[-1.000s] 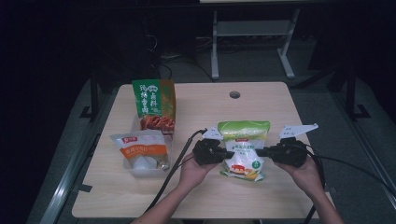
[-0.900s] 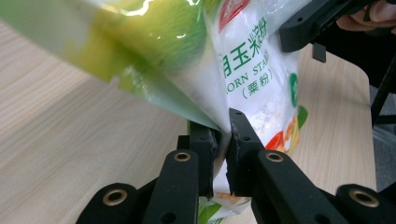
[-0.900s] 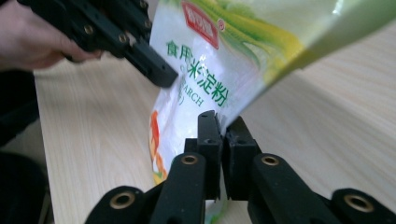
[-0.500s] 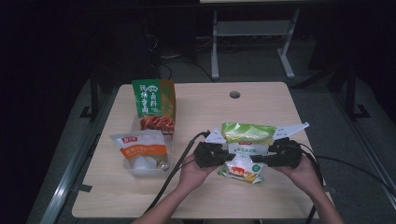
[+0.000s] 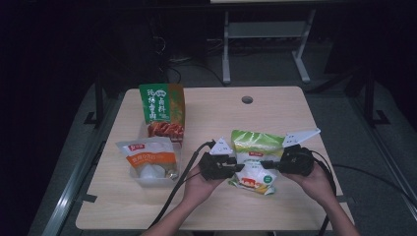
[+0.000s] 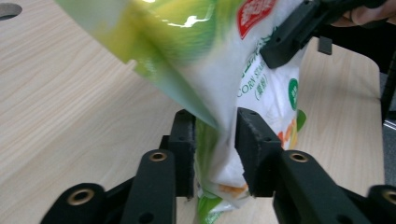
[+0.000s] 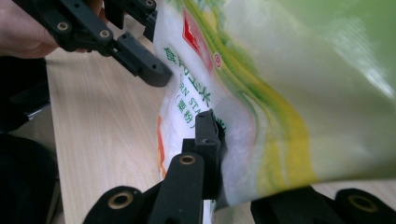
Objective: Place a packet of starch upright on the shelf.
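In the high view, the left gripper (image 5: 240, 167) and the right gripper (image 5: 268, 164) faced each other over the near right part of the table (image 5: 206, 103), each held in a hand, with a green-and-white bag (image 5: 255, 160) between them. The bag stood raised, its green top toward the far side and its lower end near the table's near edge. To the left stood a green-and-orange pouch (image 5: 161, 105), and nearer lay an orange-and-white bag (image 5: 150, 160), both well apart from the held bag. In the left gripper view, the left gripper (image 6: 215, 140) had its jaws set narrowly on either side of the bag's (image 6: 187, 56) left edge; they had just been opening, and the film sat between them, though I could not tell whether the pads pressed on it. The right gripper's black jaw (image 6: 292, 35) met the bag farther off. In the right gripper view, the right gripper (image 7: 229, 149) had just been closing, and its jaws pinched the bag's (image 7: 289, 74) right edge, one pad flat against the white film, the other hidden behind it. The left gripper (image 7: 140, 63) touched the bag at the far side.
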The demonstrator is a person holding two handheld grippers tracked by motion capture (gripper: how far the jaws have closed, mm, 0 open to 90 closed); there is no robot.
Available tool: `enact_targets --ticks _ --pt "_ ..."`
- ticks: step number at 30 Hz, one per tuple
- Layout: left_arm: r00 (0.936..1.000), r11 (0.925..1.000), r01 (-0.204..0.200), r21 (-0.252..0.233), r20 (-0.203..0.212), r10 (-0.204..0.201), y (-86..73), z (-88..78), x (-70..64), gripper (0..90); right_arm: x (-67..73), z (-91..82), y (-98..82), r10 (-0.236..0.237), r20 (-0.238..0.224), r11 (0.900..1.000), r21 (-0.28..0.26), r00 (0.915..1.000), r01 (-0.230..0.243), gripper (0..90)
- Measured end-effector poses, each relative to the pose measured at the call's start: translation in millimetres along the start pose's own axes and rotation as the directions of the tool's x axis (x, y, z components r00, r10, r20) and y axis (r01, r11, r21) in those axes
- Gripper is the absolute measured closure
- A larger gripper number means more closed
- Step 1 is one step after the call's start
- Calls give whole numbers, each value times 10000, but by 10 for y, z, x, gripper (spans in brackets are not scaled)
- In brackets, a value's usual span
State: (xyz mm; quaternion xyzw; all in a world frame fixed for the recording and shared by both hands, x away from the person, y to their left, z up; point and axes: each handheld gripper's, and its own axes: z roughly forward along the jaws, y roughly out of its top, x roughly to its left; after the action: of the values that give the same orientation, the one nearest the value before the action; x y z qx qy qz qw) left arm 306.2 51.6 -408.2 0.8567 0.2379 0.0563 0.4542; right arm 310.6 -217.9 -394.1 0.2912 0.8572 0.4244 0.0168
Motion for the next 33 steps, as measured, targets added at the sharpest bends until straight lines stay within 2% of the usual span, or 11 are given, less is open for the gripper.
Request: enact_targets --ticks 2,5,6,8,9,11,15,24,28,33 --pt "10000 10000 -23 22 -96 24 -8 -15 -8 647 2 1 6 -30 -25 10000 -13 10000 30 855" --pt "9998 10000 18 6 -175 -18 -42 -63 -23 555 24 2 40 -62 -12 10000 -50 10000 62 864" --pt "9997 10000 66 -4 -244 -66 -56 -77 -22 555 35 2 52 -40 -13 10000 -53 10000 40 866" --pt "9992 9995 323 -36 -253 -324 -100 -130 -5 464 43 5 86 -45 -41 10000 -55 10000 45 868" --pt "9992 9995 323 -36 -253 -324 -100 -130 -5 443 43 5 86 -45 -41 10000 -55 10000 45 868" --pt "9987 9989 448 -101 -238 -451 -128 -171 -1 426 44 2 116 43 -41 10000 -45 10000 -44 870" --pt "9985 9988 446 -199 -322 -453 -177 -244 -11 400 38 -5 171 86 53 10000 -33 9999 -86 873" --pt "9990 9992 320 -238 -301 -327 -284 -358 -65 348 19 -30 303 72 335 9999 -91 9994 -69 880" --pt "9995 9998 90 -152 -296 -94 -340 -419 -71 313 21 -27 381 82 438 9999 -88 9990 -79 881" --pt "9994 9999 138 -84 -313 -141 -395 -449 -66 296 10 -11 431 111 462 9998 -168 9989 -104 882"
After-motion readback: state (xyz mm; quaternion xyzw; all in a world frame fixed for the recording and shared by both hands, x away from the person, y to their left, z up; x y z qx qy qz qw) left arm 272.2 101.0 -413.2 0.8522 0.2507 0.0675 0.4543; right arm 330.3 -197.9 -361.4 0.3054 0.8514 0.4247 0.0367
